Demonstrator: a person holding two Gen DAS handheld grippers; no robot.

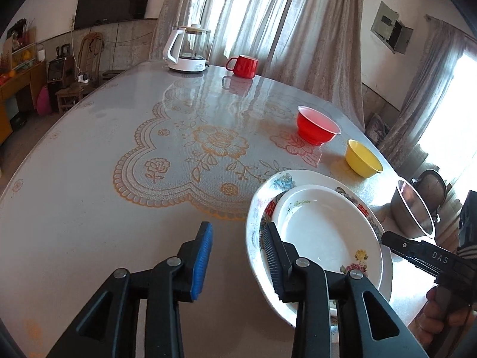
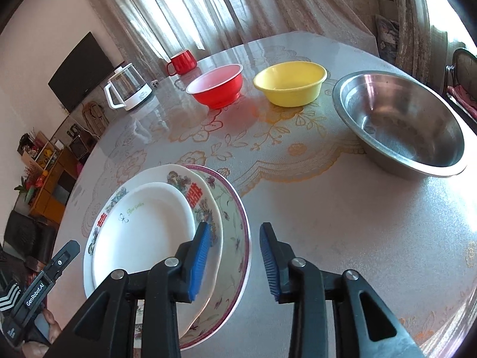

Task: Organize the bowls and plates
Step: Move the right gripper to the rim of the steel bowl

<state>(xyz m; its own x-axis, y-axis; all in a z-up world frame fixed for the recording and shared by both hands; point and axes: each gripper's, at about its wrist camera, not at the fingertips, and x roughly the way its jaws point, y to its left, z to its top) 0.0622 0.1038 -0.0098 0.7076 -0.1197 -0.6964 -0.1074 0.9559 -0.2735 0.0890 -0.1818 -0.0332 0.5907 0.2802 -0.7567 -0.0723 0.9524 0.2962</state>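
Three plates sit stacked near the table's front edge: a small white plate (image 2: 143, 232) on a floral plate with red characters (image 2: 193, 192), on a purple-rimmed plate (image 2: 235, 208). My right gripper (image 2: 235, 253) is open and straddles the stack's right rim, pads apart from it. In the left wrist view my left gripper (image 1: 238, 256) is open over the stack's left rim, one finger above the white plate (image 1: 328, 232) and the floral plate (image 1: 268, 197). A red bowl (image 2: 216, 85), a yellow bowl (image 2: 290, 83) and a steel bowl (image 2: 399, 125) stand behind.
A glass kettle (image 1: 187, 49) and a red mug (image 1: 243, 65) stand at the far side of the round table (image 1: 89, 208), which has a lace-pattern cover. Curtains hang behind. A person's hand (image 1: 441, 307) shows at the right edge.
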